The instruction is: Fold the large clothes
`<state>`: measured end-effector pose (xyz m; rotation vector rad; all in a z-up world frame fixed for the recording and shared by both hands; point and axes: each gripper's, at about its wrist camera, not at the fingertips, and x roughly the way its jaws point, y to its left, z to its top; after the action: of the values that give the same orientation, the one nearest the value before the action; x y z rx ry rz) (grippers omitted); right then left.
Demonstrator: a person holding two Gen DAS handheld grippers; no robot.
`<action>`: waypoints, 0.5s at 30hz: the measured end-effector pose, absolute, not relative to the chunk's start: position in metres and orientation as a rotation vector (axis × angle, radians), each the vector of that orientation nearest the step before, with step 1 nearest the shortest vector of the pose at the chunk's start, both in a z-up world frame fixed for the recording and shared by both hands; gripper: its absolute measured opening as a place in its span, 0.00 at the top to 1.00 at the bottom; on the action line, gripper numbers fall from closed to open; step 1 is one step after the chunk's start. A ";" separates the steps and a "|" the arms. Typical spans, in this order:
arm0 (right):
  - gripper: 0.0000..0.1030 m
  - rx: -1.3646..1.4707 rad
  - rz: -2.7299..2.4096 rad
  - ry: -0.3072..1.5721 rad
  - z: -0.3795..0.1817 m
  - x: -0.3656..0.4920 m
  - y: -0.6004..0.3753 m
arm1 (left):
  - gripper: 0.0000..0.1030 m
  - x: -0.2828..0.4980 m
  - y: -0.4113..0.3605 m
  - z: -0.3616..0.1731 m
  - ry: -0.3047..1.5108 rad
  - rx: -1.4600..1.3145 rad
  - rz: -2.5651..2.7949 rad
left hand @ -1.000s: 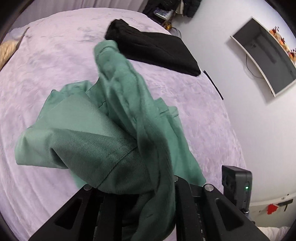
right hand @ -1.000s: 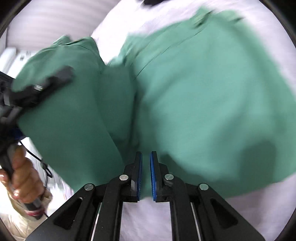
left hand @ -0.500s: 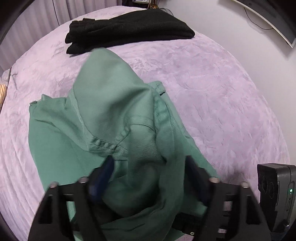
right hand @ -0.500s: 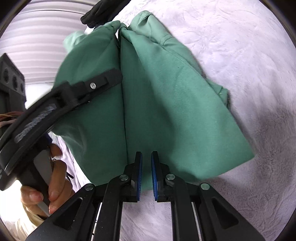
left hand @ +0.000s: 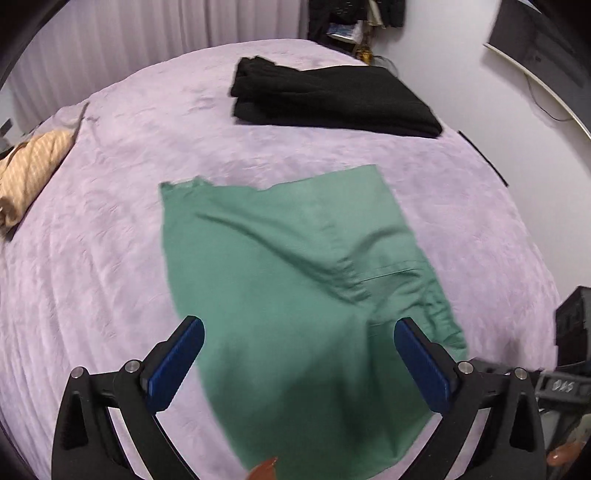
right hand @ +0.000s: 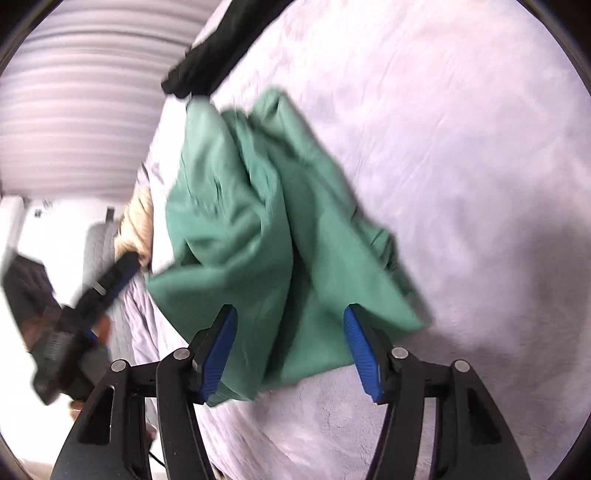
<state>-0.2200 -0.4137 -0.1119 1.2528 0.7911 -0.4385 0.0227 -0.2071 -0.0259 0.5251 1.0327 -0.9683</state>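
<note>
Left gripper (left hand: 299,354): jaws spread wide, having just opened; blue pads clear of the cloth, nothing pinched. Right gripper (right hand: 290,347): jaws apart, also just opened; the near hem of the green garment (left hand: 295,280) lies between them, and the left pad looks very close to the cloth, though I judge it is not pressing.

Green garment: released onto the bed (left hand: 110,236), roughly in the middle toward the near edge. Folded at least once. The left-wrist view shows a fairly flat panel with a diagonal ridge and bunching near a pocket seam on its right side. The right-wrist view shows layers humped, not squared. Image blurred; exact layer count unclear.

Risks (judgement):
- A retreating right pad may snag the near hem and drag the fold open.
- Ridge and bunching, if left, get locked in by the next fold, and the stack comes out lopsided.
- The plush cover may grip the lower layer, so smoothing could shift only the top one.

Surface: lilac plush bed cover, softly rumpled. Toward the far right corner, a folded black garment (left hand: 332,99), well apart from the green one. At the left edge, a tan striped cloth (left hand: 33,166). Beyond: pale pleated curtains (left hand: 147,33), dark clutter at the far wall, a wall-mounted screen (left hand: 546,55) on the right.
</note>
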 end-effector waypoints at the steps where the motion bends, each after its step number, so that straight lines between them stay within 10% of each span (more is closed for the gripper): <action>1: 0.38 1.239 -0.464 0.777 -0.105 -0.220 -0.410 | 0.00 0.033 -0.197 -0.031 1.042 0.526 -0.925; 13: 0.39 0.725 -0.187 1.100 -0.057 -0.089 -0.365 | 0.00 0.052 -0.127 -0.086 1.220 0.522 -0.772; 15: 0.87 0.634 -0.193 1.164 -0.063 -0.086 -0.352 | 0.00 0.051 -0.122 -0.084 1.222 0.505 -0.779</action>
<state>-0.0856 -0.3524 -0.0634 0.6336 1.1641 -0.1932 0.0508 -0.1219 -0.0836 0.5047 1.2218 -0.7786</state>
